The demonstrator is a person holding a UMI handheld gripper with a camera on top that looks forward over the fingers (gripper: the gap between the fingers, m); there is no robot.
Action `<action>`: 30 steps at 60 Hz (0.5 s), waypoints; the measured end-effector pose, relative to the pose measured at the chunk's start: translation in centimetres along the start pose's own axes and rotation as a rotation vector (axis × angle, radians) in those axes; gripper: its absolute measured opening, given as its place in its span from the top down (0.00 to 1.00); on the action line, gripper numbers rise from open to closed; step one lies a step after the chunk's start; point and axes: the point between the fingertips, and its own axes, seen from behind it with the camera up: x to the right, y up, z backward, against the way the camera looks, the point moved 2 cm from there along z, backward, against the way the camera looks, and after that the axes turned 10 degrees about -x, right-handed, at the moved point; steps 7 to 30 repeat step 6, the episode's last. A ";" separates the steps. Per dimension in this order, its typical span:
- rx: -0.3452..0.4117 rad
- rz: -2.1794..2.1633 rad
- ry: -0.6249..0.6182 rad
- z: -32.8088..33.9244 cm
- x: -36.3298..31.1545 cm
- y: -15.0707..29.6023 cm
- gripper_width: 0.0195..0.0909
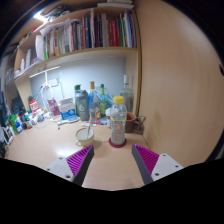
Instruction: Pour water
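Observation:
A clear plastic bottle (118,122) with a yellow cap and a white label stands upright on a red coaster, just ahead of my fingers on the light wooden desk (50,148). Left of it sits a white cup (85,132) with a spoon or stick in it. My gripper (113,160) is open, its purple pads spread wide, with only bare desk between them. The bottle is beyond the fingertips, apart from both.
Several bottles and boxes (90,100) crowd the back of the desk. Bookshelves (85,35) hang above. A wooden side panel (180,80) rises to the right of the bottle. More clutter lines the left edge (20,122).

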 end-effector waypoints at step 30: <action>0.006 0.009 -0.016 5.2 -1.6 -0.6 0.10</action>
